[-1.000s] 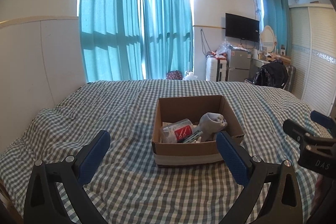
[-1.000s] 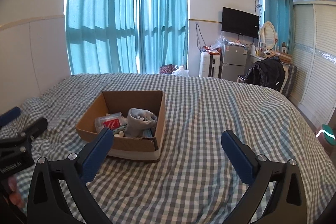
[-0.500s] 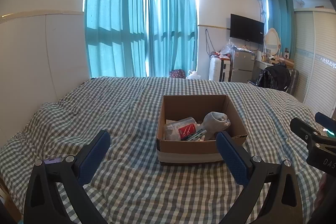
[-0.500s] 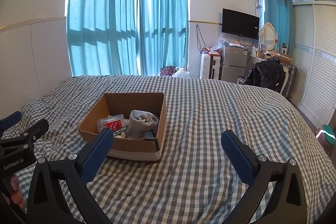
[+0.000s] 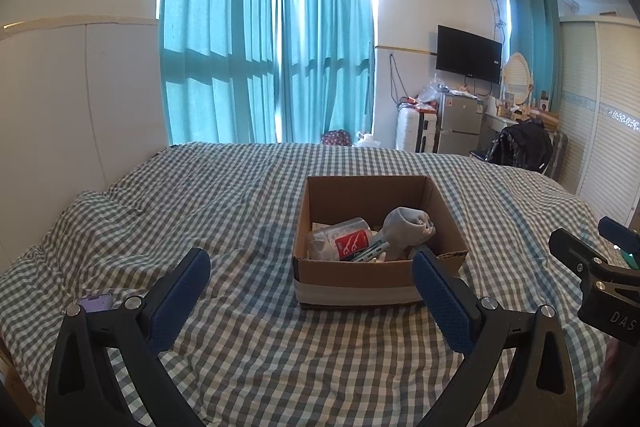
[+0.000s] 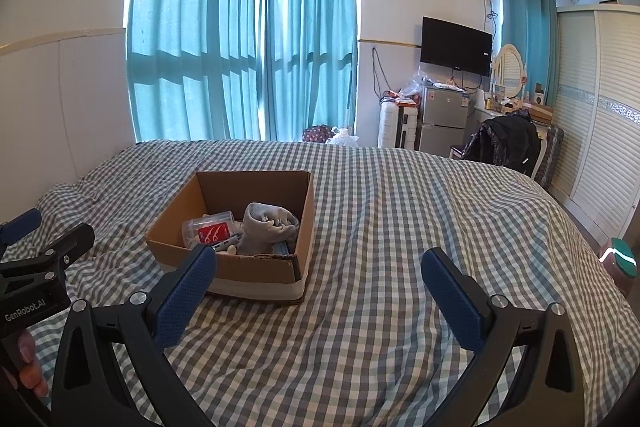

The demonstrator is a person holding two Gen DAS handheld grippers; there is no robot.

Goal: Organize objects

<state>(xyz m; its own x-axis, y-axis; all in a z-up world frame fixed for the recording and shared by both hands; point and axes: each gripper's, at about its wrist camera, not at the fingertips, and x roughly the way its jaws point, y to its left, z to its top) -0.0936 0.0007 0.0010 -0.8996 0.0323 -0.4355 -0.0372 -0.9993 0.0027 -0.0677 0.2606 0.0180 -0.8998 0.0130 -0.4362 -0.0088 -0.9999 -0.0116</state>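
An open cardboard box (image 5: 360,277) sits on the checked bed; it also shows in the right wrist view (image 6: 256,267). Inside lie a clear tub with a red label (image 5: 342,237), a rolled grey sock (image 5: 406,227) and some small items. My left gripper (image 5: 312,287) is open and empty, held above the bed in front of the box. My right gripper (image 6: 320,285) is open and empty, to the right of the box. A small purple object (image 5: 96,303) lies on the bed behind my left finger.
The checked bedspread (image 6: 400,227) covers the whole bed. A white headboard wall (image 5: 80,107) runs along the left. Beyond the bed stand teal curtains (image 5: 268,47), a small fridge (image 6: 444,119), a chair with a black jacket (image 6: 504,143) and a white wardrobe (image 6: 600,127).
Both grippers have pulled back and risen a little, so the box sits lower and further in view. The purple object has come into the left wrist view. Both stay open.
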